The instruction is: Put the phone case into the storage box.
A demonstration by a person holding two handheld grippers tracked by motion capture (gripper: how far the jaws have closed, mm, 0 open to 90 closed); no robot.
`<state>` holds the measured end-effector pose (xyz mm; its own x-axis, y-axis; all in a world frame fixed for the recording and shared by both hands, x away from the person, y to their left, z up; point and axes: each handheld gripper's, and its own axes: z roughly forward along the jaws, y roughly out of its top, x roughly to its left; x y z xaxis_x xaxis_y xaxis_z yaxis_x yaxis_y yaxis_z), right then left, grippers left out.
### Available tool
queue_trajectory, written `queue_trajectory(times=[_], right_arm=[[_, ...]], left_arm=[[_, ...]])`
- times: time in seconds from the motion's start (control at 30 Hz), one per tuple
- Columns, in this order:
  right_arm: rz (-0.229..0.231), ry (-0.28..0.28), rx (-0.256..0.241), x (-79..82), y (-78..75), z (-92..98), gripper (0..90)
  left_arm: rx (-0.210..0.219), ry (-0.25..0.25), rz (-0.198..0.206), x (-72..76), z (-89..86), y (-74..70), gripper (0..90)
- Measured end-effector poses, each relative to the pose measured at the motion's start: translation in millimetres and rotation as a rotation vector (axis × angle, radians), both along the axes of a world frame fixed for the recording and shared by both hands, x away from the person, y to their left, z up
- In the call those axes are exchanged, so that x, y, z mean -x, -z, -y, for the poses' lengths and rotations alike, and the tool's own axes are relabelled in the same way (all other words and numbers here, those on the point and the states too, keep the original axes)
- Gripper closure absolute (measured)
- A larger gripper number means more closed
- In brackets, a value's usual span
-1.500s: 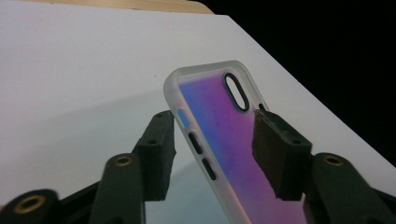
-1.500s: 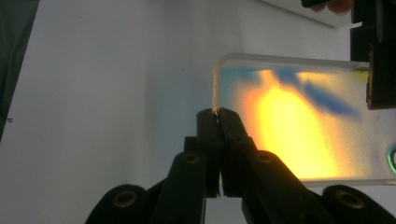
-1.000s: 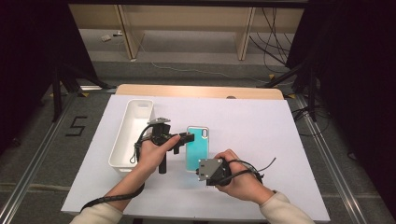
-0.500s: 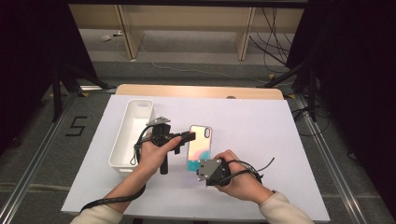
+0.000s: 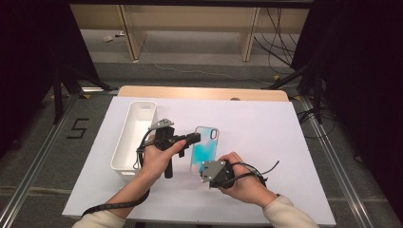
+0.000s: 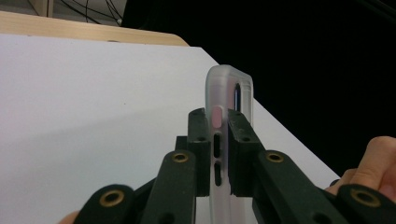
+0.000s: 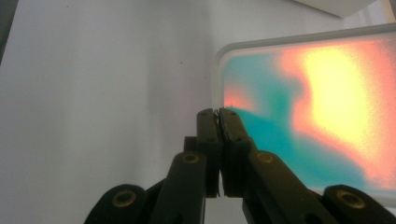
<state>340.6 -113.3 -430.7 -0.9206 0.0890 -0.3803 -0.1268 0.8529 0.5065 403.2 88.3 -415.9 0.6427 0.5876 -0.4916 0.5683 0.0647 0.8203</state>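
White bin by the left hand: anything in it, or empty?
Looks empty. The high view shows the white bin's bare interior, but its near end sits behind the left gripper, so cannot tell there.

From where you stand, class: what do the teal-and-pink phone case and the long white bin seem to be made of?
The teal-and-pink phone case looks like soft, frosted translucent plastic, perhaps silicone or TPU: its rim lets light through. The long white bin looks like rigid, opaque moulded plastic with a smooth finish and rounded corners.
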Motion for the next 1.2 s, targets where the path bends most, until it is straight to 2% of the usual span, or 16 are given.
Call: queue_trajectory(times=[0.1,0.17,0.23,0.3,0.47,0.73,0.83,0.87,1.0,1.2], right_arm=[[0.012,0.001,-0.009,-1.2,-1.1,1.0,85.5],[0.005,0.005,-0.026,-2.4,-2.5,2.3,81.4],[0.006,0.006,-0.026,-3.8,-3.4,3.7,77.5],[-0.006,0.008,-0.037,-5.3,-3.9,5.0,73.2],[-0.009,0.055,-0.077,-4.2,-4.2,6.1,63.4],[-0.04,0.069,-0.14,-3.2,-6.3,8.0,48.0],[-0.038,0.082,-0.156,-2.5,-5.6,8.5,44.9],[-0.056,0.078,-0.158,-3.0,-6.0,8.9,43.8],[-0.064,0.103,-0.187,-2.8,-5.7,10.4,39.4],[-0.07,0.115,-0.217,-1.7,-6.3,13.9,36.5]], left_arm=[[-0.032,-0.006,0.031,0.9,-0.1,-1.1,81.7],[-0.028,-0.01,0.032,0.8,-0.8,-0.7,81.7],[-0.039,-0.008,0.051,0.6,-1.3,-0.8,81.7],[-0.034,-0.007,0.058,0.5,-1.0,-1.2,81.7],[-0.035,-0.005,0.069,1.3,-2.1,-3.0,81.7],[-0.031,-0.023,0.082,1.7,-6.5,-5.8,81.7],[-0.029,-0.028,0.087,1.6,-8.5,-6.6,81.7],[-0.03,-0.03,0.087,1.8,-9.1,-7.0,81.7],[-0.028,-0.033,0.094,2.2,-11.1,-8.2,81.7],[-0.031,-0.043,0.102,2.7,-15.8,-11.1,81.7]])
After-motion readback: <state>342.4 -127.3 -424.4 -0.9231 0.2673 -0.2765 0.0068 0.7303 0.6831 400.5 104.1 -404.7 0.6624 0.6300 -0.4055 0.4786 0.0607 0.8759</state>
